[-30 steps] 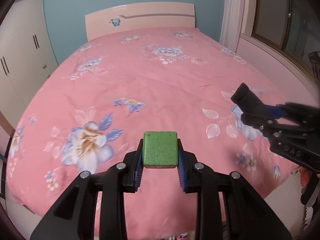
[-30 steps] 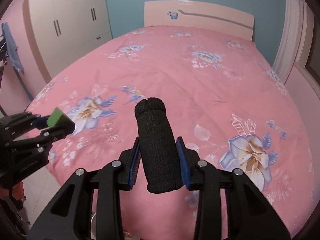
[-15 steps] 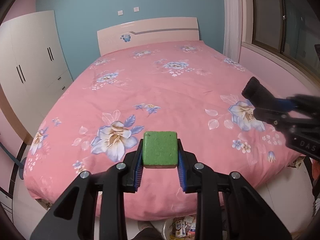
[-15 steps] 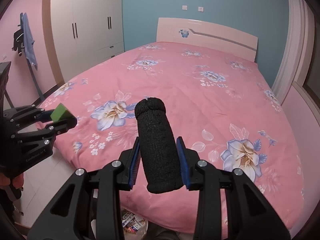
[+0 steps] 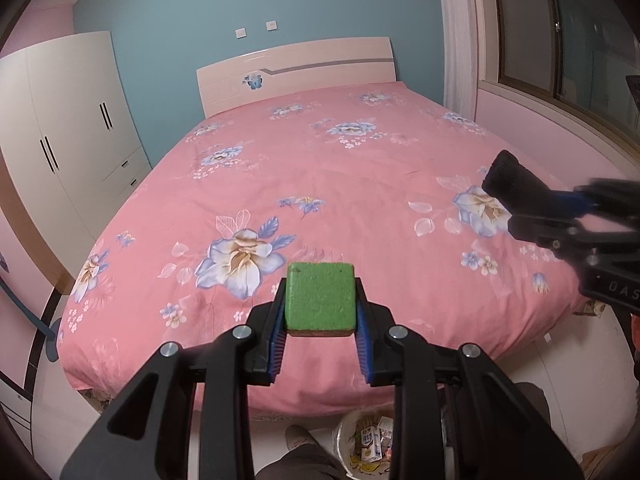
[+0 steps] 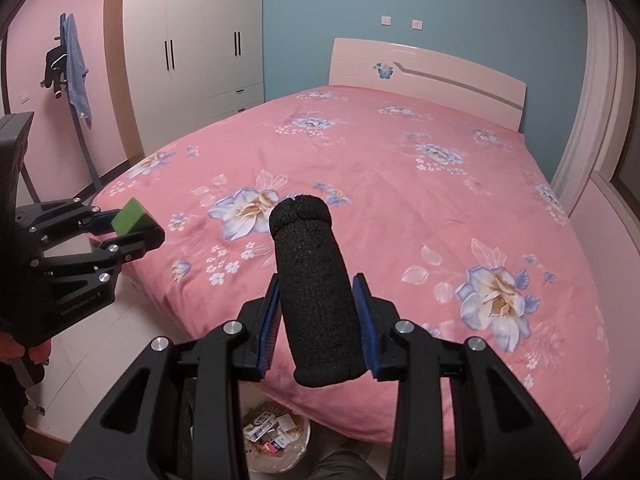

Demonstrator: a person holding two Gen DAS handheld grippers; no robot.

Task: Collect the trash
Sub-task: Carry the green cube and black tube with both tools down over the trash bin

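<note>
My right claw (image 6: 320,320) grips a black foam cylinder (image 6: 316,300) above the pink floral bed (image 6: 400,184); left claw (image 6: 138,226) clamps a green sponge block (image 6: 130,216)

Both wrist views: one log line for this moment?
left hand-held gripper: shut on green square sponge | right hand-held gripper: shut on black foam cylinder | white trash bin: below, floor

Both grippers pulled back from bed (image 5: 360,184); whole bed now in frame. Trash bin (image 5: 360,446) now visible at bottom centre.

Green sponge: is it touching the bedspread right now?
Apart. In the right wrist view the green sponge sits clamped in the left gripper, held in the air off the corner of the bedspread.
</note>
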